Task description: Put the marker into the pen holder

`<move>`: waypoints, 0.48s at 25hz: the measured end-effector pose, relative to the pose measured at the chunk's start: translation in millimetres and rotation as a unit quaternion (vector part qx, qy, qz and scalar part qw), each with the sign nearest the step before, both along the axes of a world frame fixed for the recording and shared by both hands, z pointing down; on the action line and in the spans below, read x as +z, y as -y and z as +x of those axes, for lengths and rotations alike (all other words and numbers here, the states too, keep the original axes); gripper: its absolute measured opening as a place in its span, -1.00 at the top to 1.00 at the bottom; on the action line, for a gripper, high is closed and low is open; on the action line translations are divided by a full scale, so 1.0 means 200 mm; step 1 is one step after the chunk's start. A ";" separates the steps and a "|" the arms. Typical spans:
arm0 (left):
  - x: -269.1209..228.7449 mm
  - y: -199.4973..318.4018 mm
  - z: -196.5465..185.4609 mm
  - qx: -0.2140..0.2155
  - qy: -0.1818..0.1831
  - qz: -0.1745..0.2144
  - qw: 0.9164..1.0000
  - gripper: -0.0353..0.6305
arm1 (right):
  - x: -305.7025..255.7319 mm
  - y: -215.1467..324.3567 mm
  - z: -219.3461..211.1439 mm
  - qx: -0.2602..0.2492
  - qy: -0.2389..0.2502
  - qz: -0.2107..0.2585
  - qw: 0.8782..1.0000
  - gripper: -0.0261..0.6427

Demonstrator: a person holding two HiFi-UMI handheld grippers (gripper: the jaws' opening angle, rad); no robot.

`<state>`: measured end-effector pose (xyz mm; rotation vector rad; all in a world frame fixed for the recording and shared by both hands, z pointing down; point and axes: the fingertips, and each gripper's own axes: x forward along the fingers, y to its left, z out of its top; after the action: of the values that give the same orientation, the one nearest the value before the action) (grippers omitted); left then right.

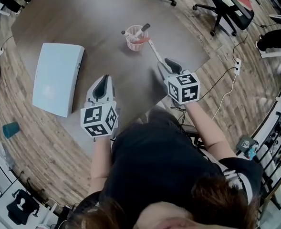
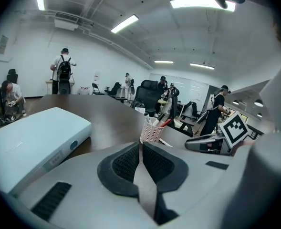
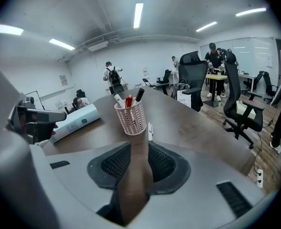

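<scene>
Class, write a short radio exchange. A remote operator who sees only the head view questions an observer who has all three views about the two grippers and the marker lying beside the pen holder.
Operator: From above I see the right gripper close to the marker on the table. Are its jaws apart?
Observer: Yes. The right gripper view shows them a little apart, with only bare table between them.
Operator: And the left gripper?
Observer: The left gripper view shows its jaws closed tip to tip, holding nothing.
</scene>
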<state>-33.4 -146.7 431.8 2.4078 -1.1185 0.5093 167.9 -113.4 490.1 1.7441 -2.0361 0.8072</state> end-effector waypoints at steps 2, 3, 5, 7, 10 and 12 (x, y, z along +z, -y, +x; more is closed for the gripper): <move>0.02 0.02 0.04 -0.005 0.003 -0.005 1.000 0.77 | 0.05 0.03 0.02 -0.012 0.000 -0.011 1.000 0.58; 0.03 0.03 0.07 -0.007 0.003 -0.007 1.000 0.77 | 0.07 0.04 0.02 -0.017 -0.001 -0.015 1.000 0.58; 0.05 0.05 0.11 -0.008 0.004 -0.010 1.000 0.77 | 0.12 0.07 0.04 -0.024 -0.003 -0.025 0.999 0.57; 0.07 0.06 0.15 -0.008 0.008 -0.012 1.000 0.77 | 0.16 0.09 0.05 -0.028 -0.004 -0.034 0.999 0.56; 0.11 0.08 0.18 -0.009 0.013 -0.019 1.000 0.77 | 0.22 0.12 0.07 -0.034 -0.002 -0.047 0.998 0.56; 0.13 0.09 0.19 -0.010 0.016 -0.025 1.000 0.77 | 0.24 0.12 0.06 -0.040 -0.004 -0.055 0.998 0.56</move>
<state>5.5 -164.9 458.4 2.3510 -1.1298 0.5647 180.5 -138.3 538.7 1.5937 -2.0022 0.8693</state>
